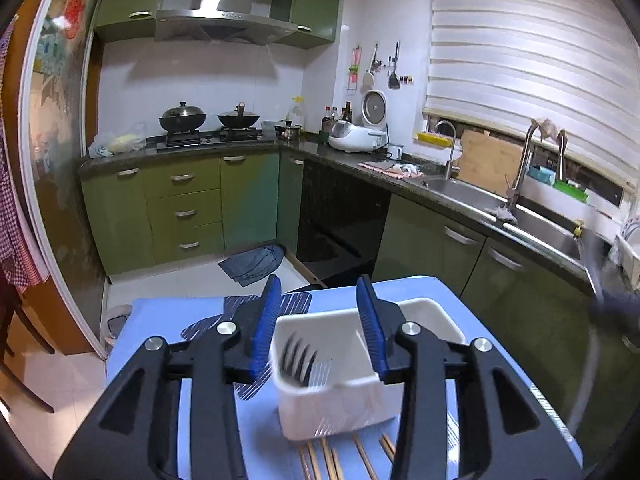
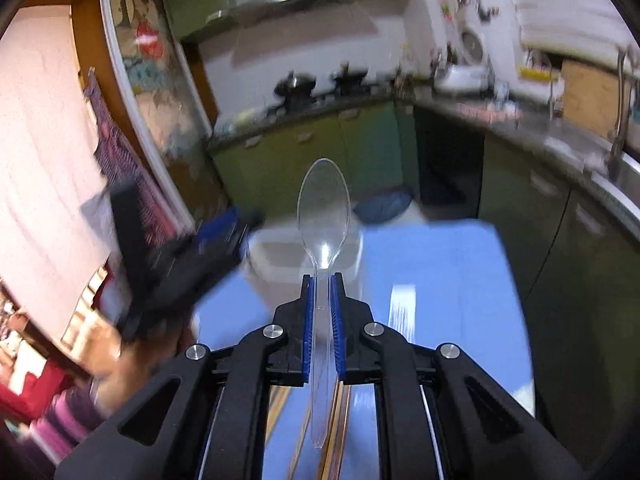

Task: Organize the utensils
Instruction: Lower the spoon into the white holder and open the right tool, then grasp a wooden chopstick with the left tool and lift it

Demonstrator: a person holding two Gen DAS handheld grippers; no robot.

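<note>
A white plastic utensil bin [image 1: 340, 396] stands on a blue table [image 1: 160, 312], with a black fork [image 1: 298, 358] standing in it, tines up. My left gripper [image 1: 320, 300] is open and empty, its blue pads either side of the bin's near-left corner. Several wooden chopsticks [image 1: 332, 456] lie on the table before the bin. My right gripper [image 2: 321, 280] is shut on the handle of a clear plastic spoon [image 2: 324, 210], bowl pointing forward, above the table. The bin [image 2: 280, 256] shows blurred behind the spoon. The left gripper [image 2: 208, 248] appears blurred at left.
Several dark plastic forks [image 1: 248, 308] lie on the table left of the bin. Green kitchen cabinets [image 1: 180, 208], a stove with pans [image 1: 208, 120] and a steel sink [image 1: 480, 196] lie beyond. Clear utensils [image 2: 402, 312] lie on the table to the right.
</note>
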